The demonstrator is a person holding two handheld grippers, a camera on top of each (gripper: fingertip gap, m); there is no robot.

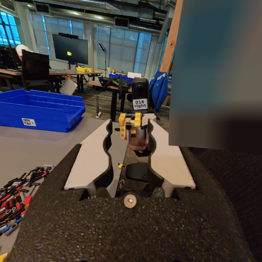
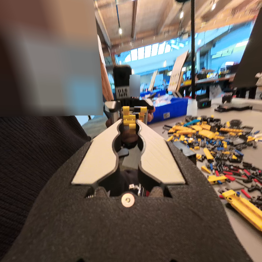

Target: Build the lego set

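Observation:
A small yellow assembly of beams and black pins (image 1: 136, 120) hangs in the air between both grippers, above the grey table's edge (image 1: 28, 148). My right gripper (image 2: 129, 121) is shut on its near end (image 2: 128, 119). In the left wrist view the right gripper (image 1: 138, 132) faces me, with a hand below it. My left gripper (image 1: 130, 121) is open, with its white fingers (image 1: 96, 156) on either side of the assembly and a gap to it on each side. In the right wrist view the left gripper (image 2: 130, 105) stands open around the assembly's far end.
A blue bin (image 1: 42, 110) stands at the table's back left, and shows again in the right wrist view (image 2: 170, 112). A pile of black and red pieces (image 1: 14, 195) lies lower left. Yellow, black and blue pieces (image 2: 212, 139) and a long yellow beam (image 2: 243, 205) lie right. A dark-clad person (image 2: 35, 156) is close.

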